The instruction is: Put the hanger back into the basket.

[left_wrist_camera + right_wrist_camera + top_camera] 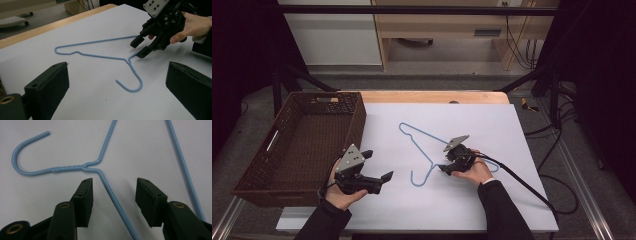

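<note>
Item: thin blue wire hanger (427, 150), coated, hook twisted at the neck, flat mid-table on the smooth white sheet (512, 200). We see our right gripper (113, 192) straddle one wire arm, pads apart from it; left gripper (117, 87) gapes empty. Brown woven basket (267, 185) at the left edge.

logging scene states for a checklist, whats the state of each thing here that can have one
blue wire hanger: lying flat on the white sheet, not lifted
wicker basket: upright, nothing inside
left hand-held gripper: jaws open, holding nothing, above the sheet
right hand-held gripper: jaws part open, astride one hanger arm near the twisted neck, pads not touching it
</note>
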The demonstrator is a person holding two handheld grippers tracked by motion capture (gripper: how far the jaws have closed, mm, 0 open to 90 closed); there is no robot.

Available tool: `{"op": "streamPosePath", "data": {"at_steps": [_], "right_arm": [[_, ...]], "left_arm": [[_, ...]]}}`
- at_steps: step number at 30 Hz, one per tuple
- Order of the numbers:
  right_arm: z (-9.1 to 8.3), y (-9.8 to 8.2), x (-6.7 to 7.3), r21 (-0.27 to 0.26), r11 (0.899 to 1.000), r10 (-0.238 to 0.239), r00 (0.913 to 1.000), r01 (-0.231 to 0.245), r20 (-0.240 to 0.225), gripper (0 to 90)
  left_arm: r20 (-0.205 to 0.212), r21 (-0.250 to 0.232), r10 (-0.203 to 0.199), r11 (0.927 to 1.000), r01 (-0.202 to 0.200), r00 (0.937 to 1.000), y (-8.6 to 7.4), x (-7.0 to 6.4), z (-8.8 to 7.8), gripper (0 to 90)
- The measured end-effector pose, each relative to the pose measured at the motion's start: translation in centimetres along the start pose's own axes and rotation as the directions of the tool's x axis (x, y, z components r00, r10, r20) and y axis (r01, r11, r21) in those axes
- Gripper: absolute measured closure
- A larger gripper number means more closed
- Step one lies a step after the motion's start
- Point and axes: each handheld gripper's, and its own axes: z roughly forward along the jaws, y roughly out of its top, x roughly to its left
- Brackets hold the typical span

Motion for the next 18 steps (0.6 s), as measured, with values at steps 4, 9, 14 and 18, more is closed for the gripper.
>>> {"op": "streamPosePath", "data": {"at_steps": [4, 9, 14, 18], "right_arm": [[-0.01, -0.01, -0.16, 0.012, 1.000, -0.006, 0.9999, 0.006, -0.010, 60.7], [0.24, -0.06, -0.27, 0.023, 1.000, -0.011, 0.9995, 0.011, -0.029, 67.5], [0.28, -0.08, -0.31, 0.025, 1.000, -0.016, 0.9983, 0.018, -0.056, 74.4], [0.28, -0.03, -0.54, 0.032, 0.999, -0.023, 0.9982, 0.025, -0.056, 80.7]], "left_arm": [[-0.001, -0.001, -0.001, 1.0000, 0.001, 1.0000, 0.02, 0.01, -0.07, 4.4], [0.001, -0.004, -0.001, 1.0000, 0.001, 1.0000, 0.06, -0.01, -0.13, 4.5], [0.000, -0.002, -0.002, 1.0000, 0.002, 1.0000, 0.06, -0.02, -0.12, 4.5], [0.001, 0.000, 0.002, 1.0000, -0.002, 1.0000, 0.06, -0.09, -0.06, 4.5]]}}
